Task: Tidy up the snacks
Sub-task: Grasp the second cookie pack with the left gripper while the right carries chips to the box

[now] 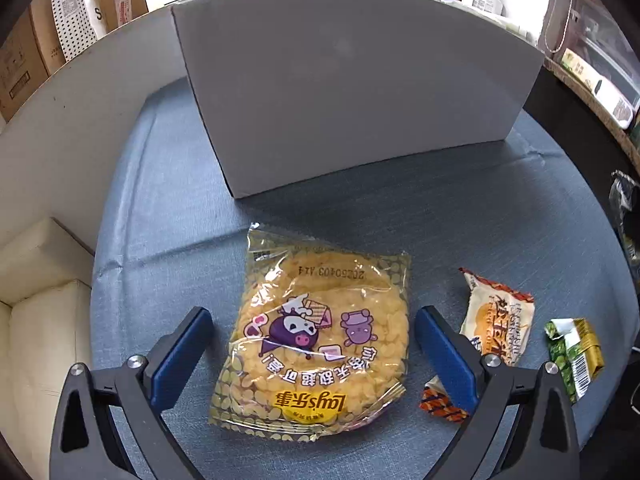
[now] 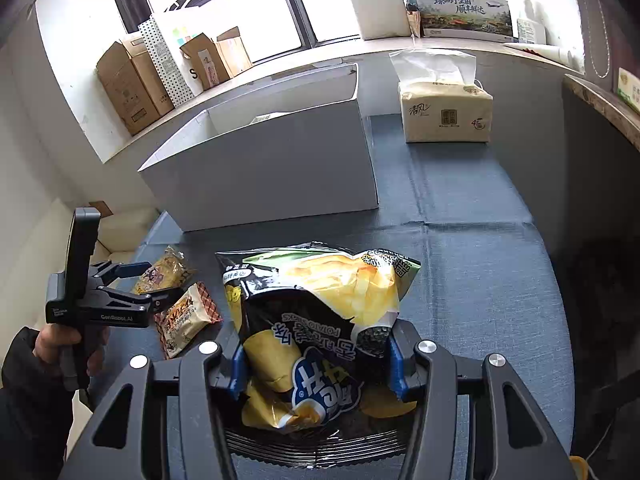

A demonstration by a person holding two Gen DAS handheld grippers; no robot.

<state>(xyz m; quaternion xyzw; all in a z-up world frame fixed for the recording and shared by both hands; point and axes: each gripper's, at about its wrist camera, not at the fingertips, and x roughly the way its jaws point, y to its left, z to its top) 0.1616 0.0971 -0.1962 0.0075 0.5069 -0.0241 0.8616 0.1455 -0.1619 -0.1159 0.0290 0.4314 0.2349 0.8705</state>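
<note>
My left gripper (image 1: 314,344) is open, its blue pads on either side of a yellow Lay's snack bag (image 1: 316,336) that lies flat on the blue cloth; the pads stand apart from the bag. My right gripper (image 2: 316,364) is shut on a black and yellow potato chip bag (image 2: 316,320) and holds it off the table. The open white box (image 2: 264,172) stands behind, also in the left wrist view (image 1: 352,92). The left gripper also shows in the right wrist view (image 2: 140,284), over the yellow bag (image 2: 164,272).
An orange-and-white snack packet (image 1: 496,316), a small orange wrapper (image 1: 440,404) and a green packet (image 1: 576,356) lie right of the left gripper. A tissue pack (image 2: 444,108) stands right of the box. Cardboard boxes (image 2: 132,84) line the windowsill. A cream sofa (image 1: 36,300) is at left.
</note>
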